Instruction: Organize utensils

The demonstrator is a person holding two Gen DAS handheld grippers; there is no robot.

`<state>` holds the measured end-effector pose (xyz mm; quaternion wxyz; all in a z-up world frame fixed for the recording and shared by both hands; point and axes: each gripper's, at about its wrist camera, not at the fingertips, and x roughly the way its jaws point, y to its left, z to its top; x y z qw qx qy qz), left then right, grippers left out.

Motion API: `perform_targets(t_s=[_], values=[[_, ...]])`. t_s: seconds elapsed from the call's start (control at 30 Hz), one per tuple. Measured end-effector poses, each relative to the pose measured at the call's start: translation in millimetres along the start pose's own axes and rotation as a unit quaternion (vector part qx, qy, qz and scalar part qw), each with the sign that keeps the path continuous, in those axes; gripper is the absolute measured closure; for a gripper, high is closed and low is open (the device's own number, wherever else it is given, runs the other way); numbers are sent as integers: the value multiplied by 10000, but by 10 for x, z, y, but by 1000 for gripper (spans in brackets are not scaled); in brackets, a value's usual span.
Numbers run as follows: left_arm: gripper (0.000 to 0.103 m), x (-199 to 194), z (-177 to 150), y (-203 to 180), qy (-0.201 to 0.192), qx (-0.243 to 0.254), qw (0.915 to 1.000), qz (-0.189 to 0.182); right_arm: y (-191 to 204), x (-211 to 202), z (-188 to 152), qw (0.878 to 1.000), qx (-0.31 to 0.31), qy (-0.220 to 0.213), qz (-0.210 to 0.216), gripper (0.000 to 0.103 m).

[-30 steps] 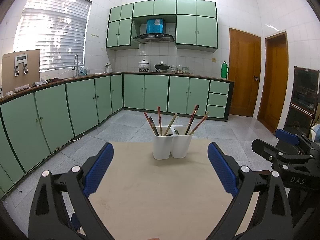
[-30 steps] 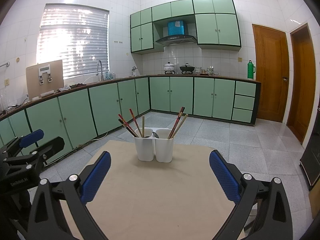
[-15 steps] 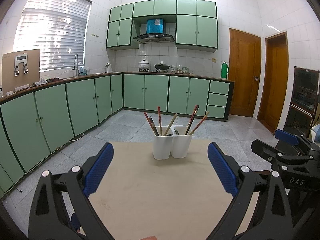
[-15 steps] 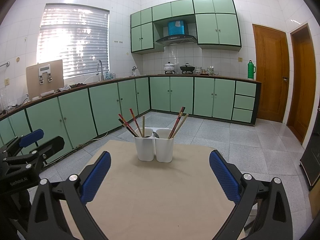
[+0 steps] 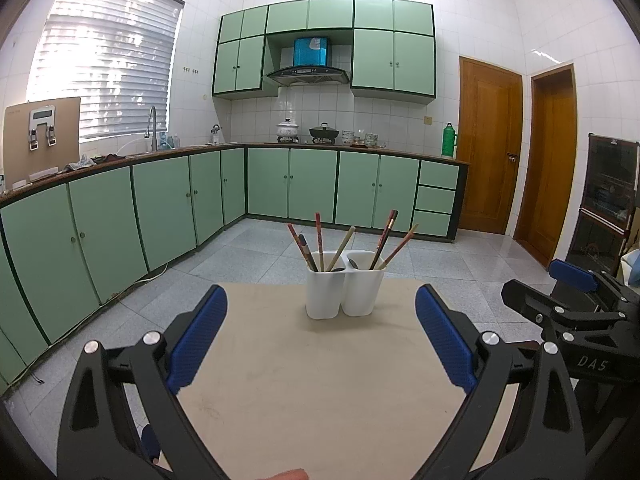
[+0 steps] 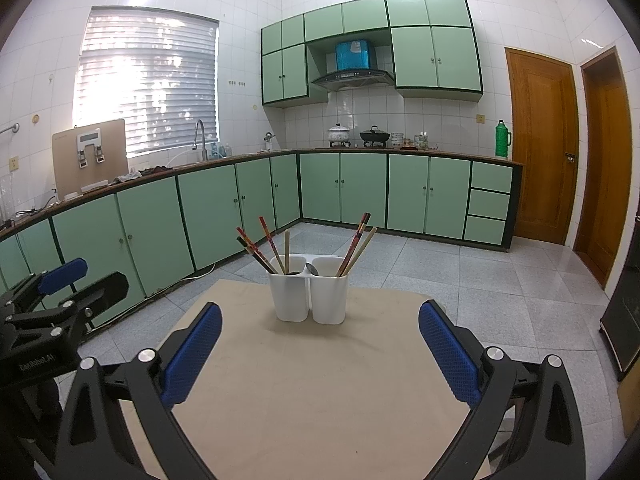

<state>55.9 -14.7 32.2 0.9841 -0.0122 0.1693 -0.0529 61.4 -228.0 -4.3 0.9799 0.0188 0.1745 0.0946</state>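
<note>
A white two-cup utensil holder (image 5: 345, 294) stands at the far end of the beige table (image 5: 312, 392); it also shows in the right wrist view (image 6: 308, 294). Several chopsticks (image 5: 316, 242) lean in the left cup with a spoon (image 5: 338, 269); two chopsticks (image 5: 390, 240) and a spoon (image 5: 353, 262) are in the right cup. My left gripper (image 5: 320, 332) is open and empty, well short of the holder. My right gripper (image 6: 320, 340) is open and empty too, beside the left one.
The right gripper (image 5: 576, 312) shows at the right edge of the left wrist view; the left gripper (image 6: 52, 304) shows at the left of the right wrist view. Green cabinets (image 5: 160, 208) line the left and back walls. Tiled floor surrounds the table.
</note>
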Motion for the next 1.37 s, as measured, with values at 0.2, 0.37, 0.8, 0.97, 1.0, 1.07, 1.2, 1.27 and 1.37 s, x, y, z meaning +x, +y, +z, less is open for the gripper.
perform_targets(t_s=[0.2,0.37,0.8,0.97,1.0,1.07,1.2,1.27,1.37], values=[[11,2,2,-8,-11,-3,10000,-3,1,10,-16,10000,-12,1,1,6],[11,2,-2,-20,-13,-5,10000,1,8,10,-17,10000,-20,2,-3,6],[11,4,2,-29,-8,-20,10000,-10,9,21,-35,10000,-28,16,-3,6],[11,4,0,-35,1,-15,10000,-14,1,29,-40,10000,-20,31,-9,6],[11,4,1,-37,4,-13,10000,-8,0,29,-40,10000,-17,36,-7,6],[11,8,-1,-40,11,-11,10000,-2,-3,36,-44,10000,-15,42,-11,6],[11,19,-1,-57,25,-20,10000,13,-8,33,-45,10000,-13,43,-10,6],[11,18,-12,-50,34,-30,10000,15,-8,36,-42,10000,-16,45,-7,6],[11,16,-16,-64,43,-32,10000,21,-10,33,-42,10000,-17,45,-8,6]])
